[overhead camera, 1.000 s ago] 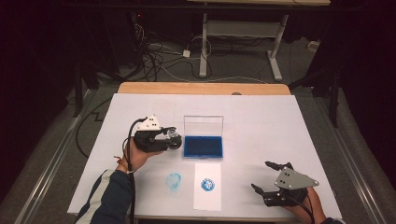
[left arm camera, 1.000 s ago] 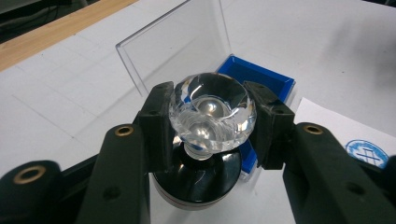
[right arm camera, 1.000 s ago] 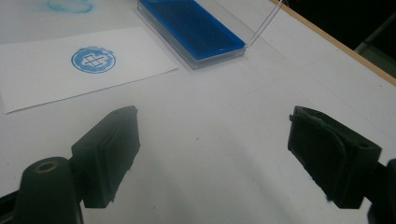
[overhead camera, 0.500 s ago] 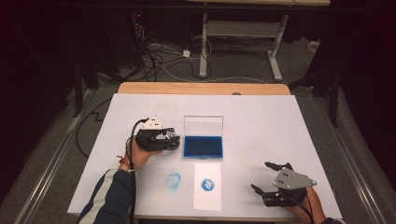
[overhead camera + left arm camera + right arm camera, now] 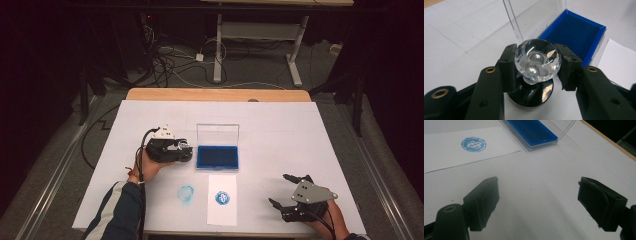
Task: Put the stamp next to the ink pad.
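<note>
The left gripper point(image 5: 535, 68) is closed on the clear, rounded crystal-like knob of a stamp with a round black base point(image 5: 534, 75), clamped between both black jaws. The stamp is held just beside the open blue-lined ink pad case with a clear upright lid point(image 5: 217, 156), on the white table covering point(image 5: 280, 130). The right gripper point(image 5: 539, 202) is held with jaws wide apart and nothing between them, low over the table near its front edge. A white paper sheet bearing a round blue stamped emblem point(image 5: 222, 198) is seen in front of the case, and a faint blue smudge point(image 5: 186, 193) lies beside it.
</note>
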The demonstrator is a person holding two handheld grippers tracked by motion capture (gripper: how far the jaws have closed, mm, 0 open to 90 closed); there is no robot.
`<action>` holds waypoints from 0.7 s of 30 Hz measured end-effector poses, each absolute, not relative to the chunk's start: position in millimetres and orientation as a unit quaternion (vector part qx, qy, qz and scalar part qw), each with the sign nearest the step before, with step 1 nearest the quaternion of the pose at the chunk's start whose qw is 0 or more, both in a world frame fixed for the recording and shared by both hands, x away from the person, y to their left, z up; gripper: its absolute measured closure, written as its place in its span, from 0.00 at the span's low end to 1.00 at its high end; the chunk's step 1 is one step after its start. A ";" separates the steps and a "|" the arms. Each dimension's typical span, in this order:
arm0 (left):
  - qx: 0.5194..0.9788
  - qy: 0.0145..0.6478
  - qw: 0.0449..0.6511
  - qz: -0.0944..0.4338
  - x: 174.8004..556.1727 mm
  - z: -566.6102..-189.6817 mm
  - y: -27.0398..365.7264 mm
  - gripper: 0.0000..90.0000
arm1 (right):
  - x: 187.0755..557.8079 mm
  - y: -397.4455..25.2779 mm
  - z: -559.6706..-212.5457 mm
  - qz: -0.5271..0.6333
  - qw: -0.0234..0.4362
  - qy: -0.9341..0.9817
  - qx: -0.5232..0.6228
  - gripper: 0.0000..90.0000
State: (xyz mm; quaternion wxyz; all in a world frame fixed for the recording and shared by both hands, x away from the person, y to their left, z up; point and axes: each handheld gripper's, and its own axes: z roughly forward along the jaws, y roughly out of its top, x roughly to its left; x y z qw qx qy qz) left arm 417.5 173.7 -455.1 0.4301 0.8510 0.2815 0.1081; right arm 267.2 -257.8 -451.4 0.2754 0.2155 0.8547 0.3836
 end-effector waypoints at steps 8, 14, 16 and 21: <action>0.852 0.285 0.426 0.105 418.1 -456.0 172.6 0.60 | 266.5 -256.1 -452.1 0.380 0.268 0.860 0.211 0.19; 0.847 0.287 0.434 0.110 416.7 -453.1 173.4 0.55 | 266.2 -255.5 -452.3 0.380 0.265 0.862 0.206 0.19; 0.847 0.288 0.432 0.114 416.5 -452.5 173.0 0.52 | 266.3 -255.3 -452.3 0.379 0.267 0.862 0.206 0.19; 0.845 0.287 0.434 0.123 414.6 -448.8 173.2 0.49 | 266.3 -255.8 -452.1 0.381 0.264 0.862 0.205 0.19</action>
